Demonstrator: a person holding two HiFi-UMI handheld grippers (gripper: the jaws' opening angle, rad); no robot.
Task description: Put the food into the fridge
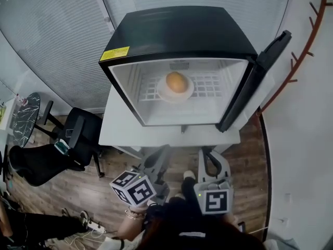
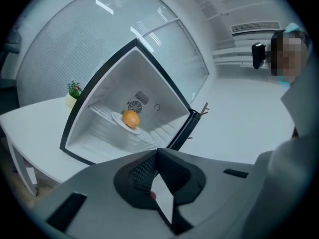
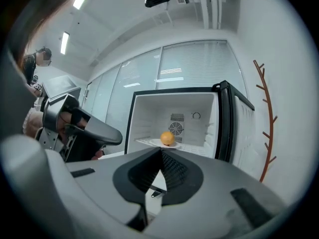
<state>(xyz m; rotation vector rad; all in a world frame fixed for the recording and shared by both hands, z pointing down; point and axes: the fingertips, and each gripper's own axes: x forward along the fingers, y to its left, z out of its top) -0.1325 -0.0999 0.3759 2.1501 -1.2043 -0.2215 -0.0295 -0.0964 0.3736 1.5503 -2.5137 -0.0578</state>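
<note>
Sitting on a white plate (image 1: 188, 91), the orange (image 1: 176, 82) rests on the wire shelf (image 1: 214, 86) inside the small black fridge (image 1: 179, 33). The fridge stands on a white counter (image 1: 125, 132), and its door (image 1: 255, 85) is swung wide open on the right side. The plate lies near the middle of the shelf, in front of the round fan grille on the back wall.

Both grippers are held low and well back from the fridge, over the wooden floor (image 1: 93, 191) on the near side of the counter's edge. The left gripper (image 2: 157, 151) points at the open compartment from the left. Its jaws are closed tip to tip, with nothing between them. The right gripper (image 3: 160, 151) faces the compartment more squarely. Its jaws are likewise pressed together at the tips and carry nothing.

A black office chair (image 1: 78, 134) stands on the floor to the left of the counter. A small potted plant (image 2: 74, 89) sits on the counter beyond the fridge. A red-brown branching rack (image 3: 266, 128) is fixed to the white wall to the right of the door.
</note>
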